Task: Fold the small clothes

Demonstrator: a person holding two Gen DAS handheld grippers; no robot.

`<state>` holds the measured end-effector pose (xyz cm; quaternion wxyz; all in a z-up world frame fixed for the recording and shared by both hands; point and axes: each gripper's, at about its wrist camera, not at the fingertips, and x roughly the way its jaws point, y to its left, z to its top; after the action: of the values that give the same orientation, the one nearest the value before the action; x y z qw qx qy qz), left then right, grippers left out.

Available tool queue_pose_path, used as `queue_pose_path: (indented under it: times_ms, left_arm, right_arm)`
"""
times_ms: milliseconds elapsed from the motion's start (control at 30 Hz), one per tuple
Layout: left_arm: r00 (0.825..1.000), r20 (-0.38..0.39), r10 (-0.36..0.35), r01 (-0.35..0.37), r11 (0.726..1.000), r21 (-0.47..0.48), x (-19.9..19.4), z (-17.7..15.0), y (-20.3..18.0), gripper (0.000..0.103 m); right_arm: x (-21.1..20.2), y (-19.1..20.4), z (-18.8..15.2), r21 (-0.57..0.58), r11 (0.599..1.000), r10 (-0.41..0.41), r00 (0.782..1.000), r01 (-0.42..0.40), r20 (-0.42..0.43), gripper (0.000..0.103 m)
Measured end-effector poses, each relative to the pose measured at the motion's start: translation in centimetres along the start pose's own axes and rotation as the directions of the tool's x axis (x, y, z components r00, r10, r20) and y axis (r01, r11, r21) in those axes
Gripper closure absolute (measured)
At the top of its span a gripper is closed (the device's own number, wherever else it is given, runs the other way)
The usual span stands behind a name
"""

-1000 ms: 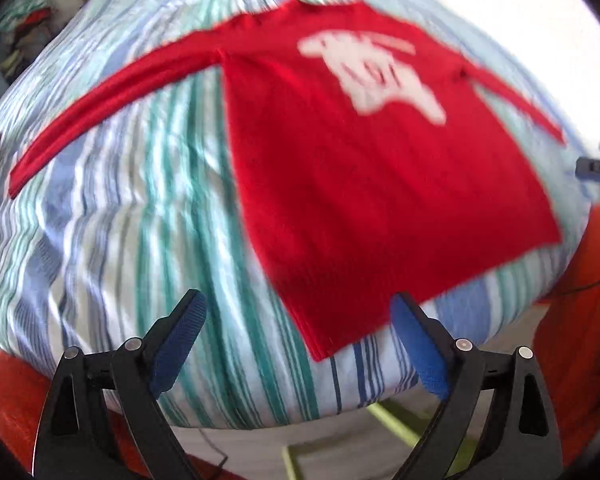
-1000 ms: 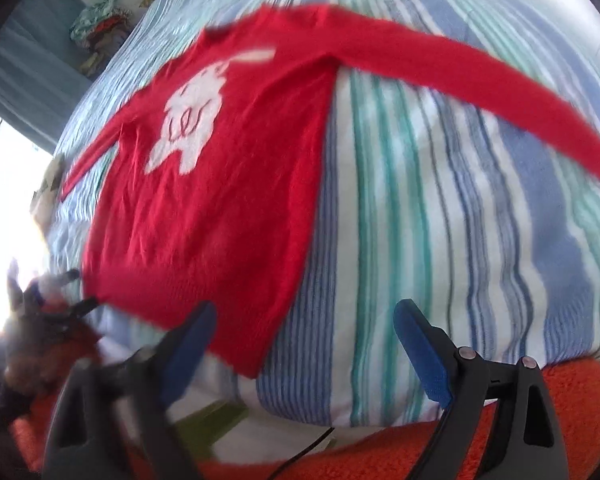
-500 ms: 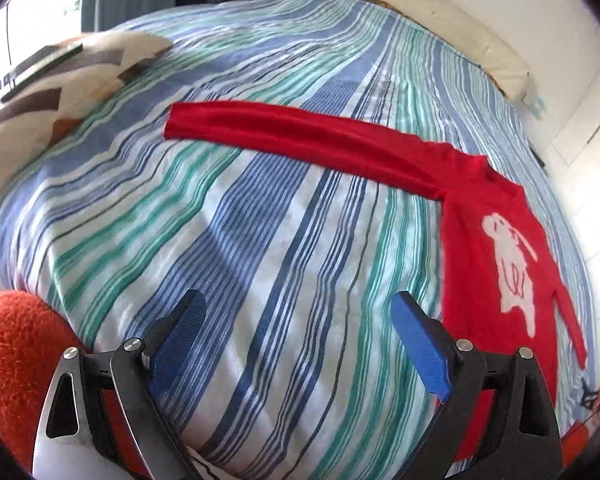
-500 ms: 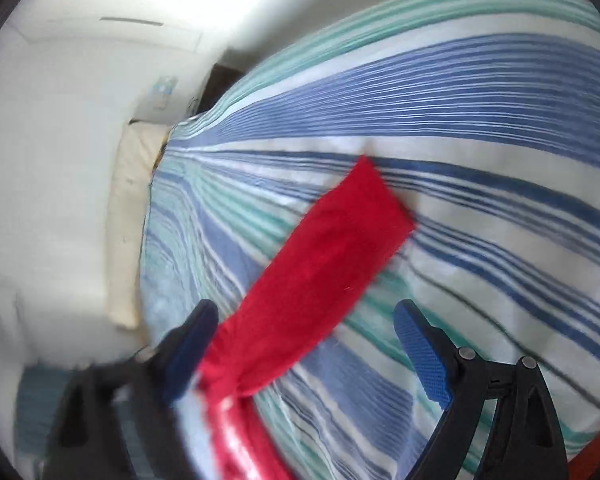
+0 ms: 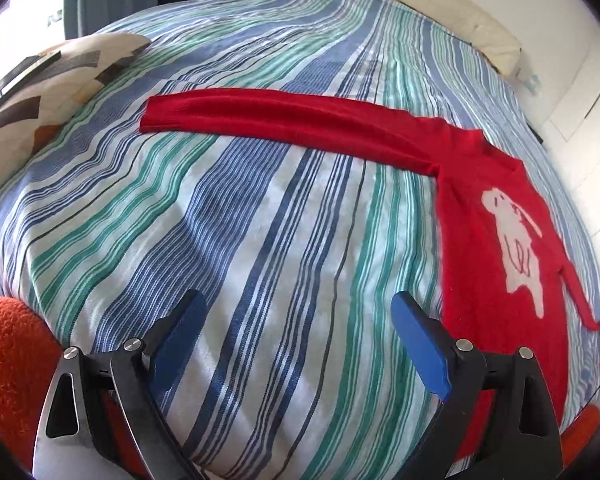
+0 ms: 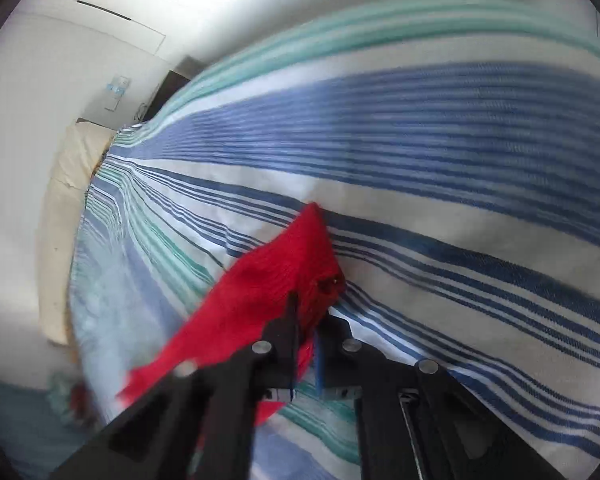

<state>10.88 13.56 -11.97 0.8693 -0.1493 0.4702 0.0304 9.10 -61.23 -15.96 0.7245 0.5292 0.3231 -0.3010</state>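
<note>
Here, in the left wrist view: red sweater flat on the striped bedspread, body at right of frame with a white animal figure on the chest, one long sleeve stretched leftward across the middle toward a patterned pillow at upper left. Flat dark device lying on that pillow. Cream headboard cushion along the upper right edge; orange fuzzy fabric bulging at lower left. Left gripper spread wide at the bottom, blue pads apart over bare stripes, nothing between them, right pad just beside the sweater's side edge. Nothing lying across the outstretched sleeve.

In the right wrist view, blurred: right gripper at lower centre, jaws just drawn together, now pinched tight on the red cuff end of the other sleeve, cloth bunched above the fingertips and trailing toward lower left. Striped cover filling the right side; white wall and pale cushion at left.
</note>
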Motion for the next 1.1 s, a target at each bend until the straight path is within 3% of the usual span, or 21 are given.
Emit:
queue_pose_path:
  times_ms: [67,167,300,367,500,533,567,600,633,667,733,800,833,867,967,1033,1067,1100]
  left_arm:
    - [1.000,-0.007,-0.008,0.008,1.000,-0.013,0.2,0.1,0.2,0.009]
    - [1.000,-0.014,-0.022,0.021,1.000,-0.014,0.6,0.3,0.1,0.009]
    - [1.000,-0.014,-0.022,0.022,1.000,0.007,0.7,0.4,-0.4,0.009]
    - [1.000,-0.005,-0.015,0.015,1.000,0.018,0.4,0.2,-0.5,0.009]
    - [1.000,-0.008,-0.012,0.012,1.000,0.013,0.4,0.2,-0.2,0.009]
    - [1.000,-0.015,-0.011,0.011,1.000,0.007,0.5,0.1,-0.1,0.009]
    - [1.000,-0.021,-0.011,0.011,1.000,0.004,0.6,0.1,0.0,0.009]
    - [1.000,-0.025,-0.008,0.008,1.000,0.002,0.7,0.1,0.1,0.009]
    - [1.000,-0.027,-0.005,0.005,1.000,0.002,0.8,0.1,0.1,0.009]
    - [1.000,-0.027,-0.004,0.004,1.000,0.002,0.8,0.1,0.1,0.009]
    - [1.000,-0.027,-0.004,0.004,1.000,0.001,0.8,0.0,0.2,0.009]
    - [1.000,-0.029,-0.004,0.005,1.000,0.003,0.9,0.1,0.1,0.009]
    - [0.999,-0.032,-0.005,0.005,1.000,0.004,1.0,0.1,0.1,0.009]
    - [0.999,-0.035,-0.004,0.004,1.000,0.006,1.1,0.1,0.0,0.009]
    - [0.999,-0.042,0.007,-0.006,1.000,0.024,1.5,0.0,-0.5,0.009]
    - [0.999,-0.046,0.024,-0.022,0.999,0.043,1.7,-0.1,-0.8,0.009]
    - [0.998,-0.048,0.031,-0.029,0.998,0.051,1.8,-0.2,-1.0,0.009]
    - [0.998,-0.050,0.037,-0.034,0.998,0.057,1.8,-0.3,-1.1,0.009]
  right_arm:
    - [-2.3,4.4,0.0,-0.125,0.990,0.070,0.997,-0.065,0.036,0.097]
    - [-5.6,13.7,-2.0,-0.339,0.919,0.218,0.976,-0.202,0.011,0.097]
    - [-9.1,27.2,-8.7,-0.583,0.706,0.388,0.908,-0.402,-0.158,0.097]
    - [-9.4,32.8,-13.2,-0.654,0.590,0.411,0.873,-0.473,-0.262,0.097]
    - [-6.7,39.5,-22.9,-0.712,0.436,0.364,0.831,-0.551,-0.420,0.097]
    - [-5.4,40.7,-25.2,-0.721,0.403,0.332,0.824,-0.564,-0.459,0.095]
    - [-3.5,41.8,-27.7,-0.722,0.375,0.275,0.814,-0.581,-0.512,0.083]
    - [-1.4,42.5,-29.8,-0.707,0.368,0.204,0.795,-0.603,-0.571,0.068]
    - [0.0,41.9,-31.9,-0.689,0.377,0.151,0.775,-0.619,-0.614,0.032]
    - [1.3,41.8,-32.9,-0.668,0.389,0.133,0.756,-0.635,-0.641,0.024]
    - [2.3,39.7,-32.6,-0.638,0.407,0.150,0.737,-0.653,-0.659,0.024]
    - [2.8,39.2,-30.1,-0.582,0.452,0.197,0.712,-0.676,-0.674,0.024]
    - [2.5,38.4,-28.3,-0.560,0.479,0.218,0.710,-0.676,-0.670,0.024]
    - [2.8,37.7,-26.5,-0.552,0.510,0.231,0.723,-0.660,-0.651,0.024]
    - [3.0,35.6,-22.7,-0.603,0.575,0.172,0.802,-0.553,-0.571,0.025]
    - [4.4,34.3,-21.4,-0.720,0.557,0.029,0.877,-0.413,-0.480,0.026]
    - [5.4,33.5,-21.3,-0.792,0.519,-0.061,0.910,-0.322,-0.410,0.026]
    - [6.7,32.5,-21.3,-0.846,0.476,-0.140,0.928,-0.242,-0.344,0.026]
